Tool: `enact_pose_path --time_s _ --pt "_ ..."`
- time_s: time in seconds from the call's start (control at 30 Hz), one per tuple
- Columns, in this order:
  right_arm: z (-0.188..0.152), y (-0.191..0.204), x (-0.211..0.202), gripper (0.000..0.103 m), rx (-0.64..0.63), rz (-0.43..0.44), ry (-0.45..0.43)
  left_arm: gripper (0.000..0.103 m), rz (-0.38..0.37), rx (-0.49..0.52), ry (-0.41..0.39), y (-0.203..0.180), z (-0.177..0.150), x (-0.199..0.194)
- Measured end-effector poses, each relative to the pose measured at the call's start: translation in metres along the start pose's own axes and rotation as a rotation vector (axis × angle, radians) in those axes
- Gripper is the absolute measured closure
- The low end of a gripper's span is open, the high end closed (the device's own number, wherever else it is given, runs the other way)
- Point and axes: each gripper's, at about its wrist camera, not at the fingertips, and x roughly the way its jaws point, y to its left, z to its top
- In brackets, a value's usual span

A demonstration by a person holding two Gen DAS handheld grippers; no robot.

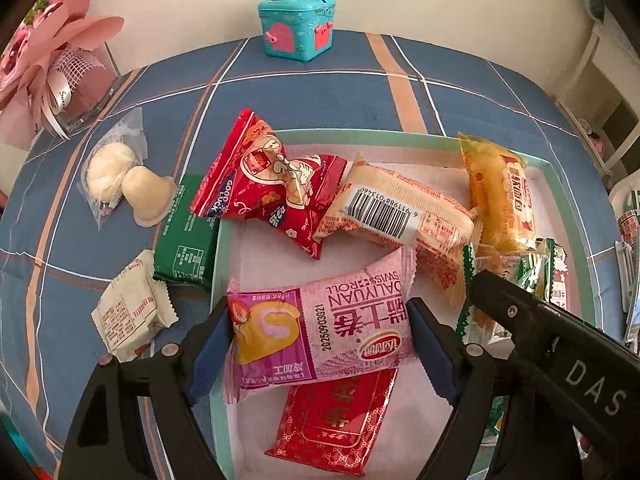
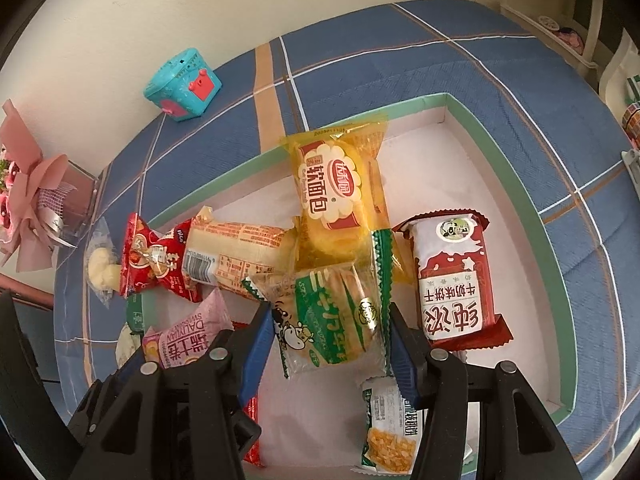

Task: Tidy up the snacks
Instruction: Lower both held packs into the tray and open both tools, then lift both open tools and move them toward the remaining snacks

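Two grippers hang over a green-edged tray [image 2: 516, 184] on the blue checked worktop [image 1: 304, 92]. The left gripper [image 1: 320, 344] has its jaws wide, with the pink roll pack [image 1: 320, 328] between the pads; I cannot tell if they press it. The right gripper [image 2: 330, 344] has its jaws closed on the green cracker pack [image 2: 332, 320]. Both packs are over the tray, among other snacks.

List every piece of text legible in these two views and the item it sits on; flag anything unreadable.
"DALIYUAN SWISS ROLL", "20250903021": pink swiss roll packet.
"GOOD LUCK": red snack bag.
"6 971988 013460": barcode on cream packet.
"DAS": right gripper body, seen in the left wrist view.
Chinese print on the other packets: too small or blurred.
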Motion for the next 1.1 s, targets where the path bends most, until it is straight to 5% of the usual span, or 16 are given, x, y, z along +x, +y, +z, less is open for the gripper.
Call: enact_pose_path --time_s 0.57,1.1 --pt "0.006 0.012 -0.017 0.021 -0.059 -0.078 -0.025 0.016 -0.025 -0.001 0.011 0.004 0.004 -0.014" --pt "0.015 0.004 -0.074 0.02 -0.022 -0.099 -0.148 0.003 -0.02 -0.017 -0.109 0.006 0.017 -0.061"
